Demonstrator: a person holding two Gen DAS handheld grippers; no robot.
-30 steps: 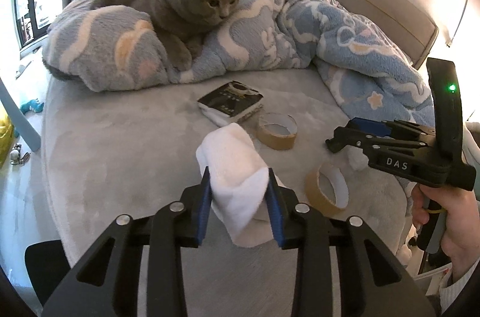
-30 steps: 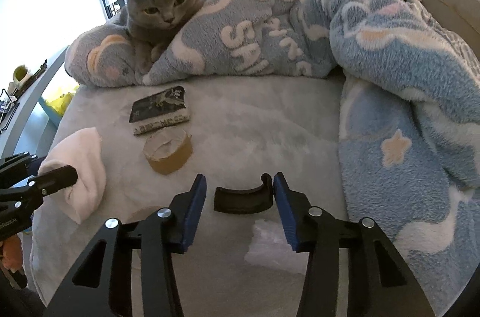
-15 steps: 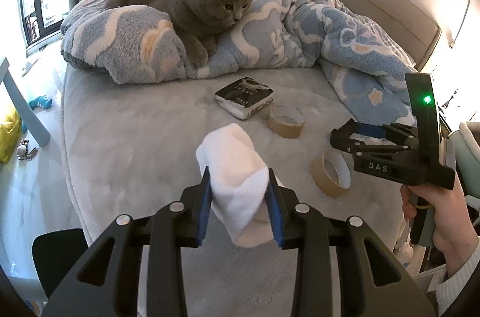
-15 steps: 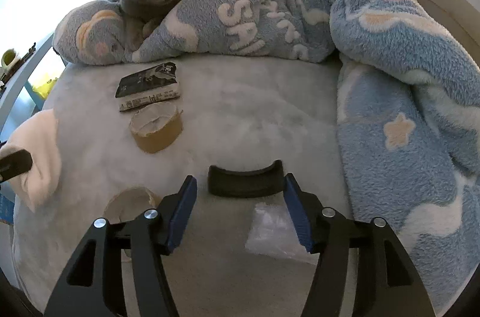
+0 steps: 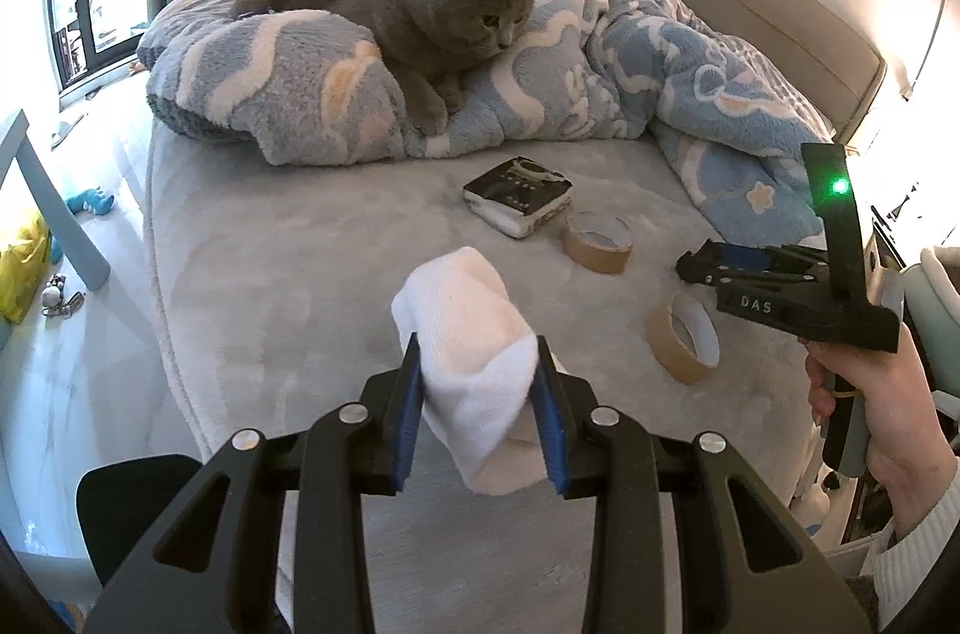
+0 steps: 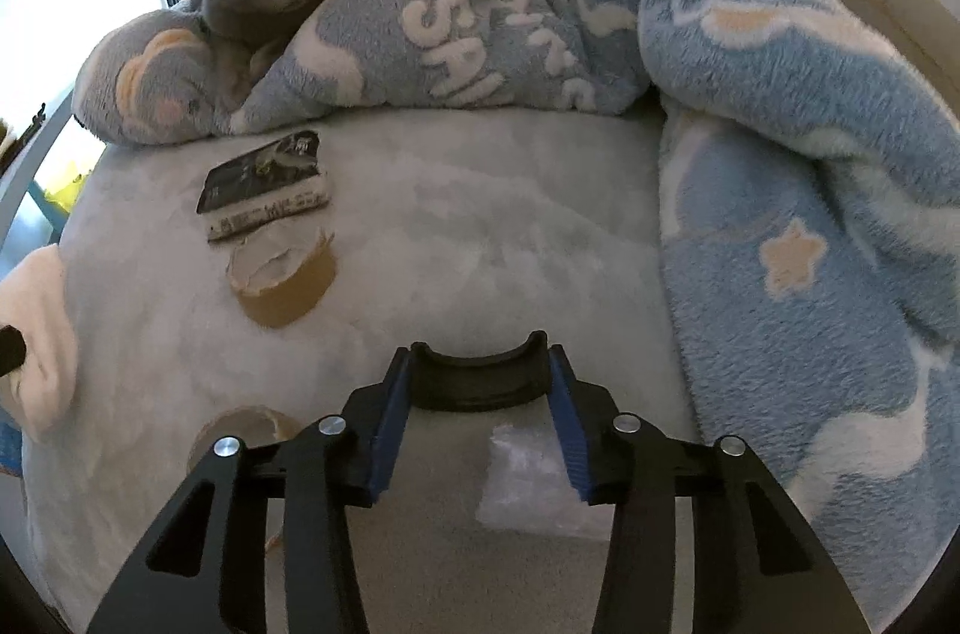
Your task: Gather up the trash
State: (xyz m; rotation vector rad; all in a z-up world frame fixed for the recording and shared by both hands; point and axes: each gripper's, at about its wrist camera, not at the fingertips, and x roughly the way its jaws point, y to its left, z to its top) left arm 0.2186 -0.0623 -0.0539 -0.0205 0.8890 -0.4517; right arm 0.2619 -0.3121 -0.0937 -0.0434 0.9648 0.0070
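On the grey plush bed, your left gripper clamps a rolled white sock. Your right gripper, jaws just closing, pinches a curved black plastic piece beside a clear plastic wrapper.

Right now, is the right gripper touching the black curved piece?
Touching. In the right wrist view, the right gripper has both blue pads pressed on the ends of the black curved piece, with no gap; its jaws have just been closing.
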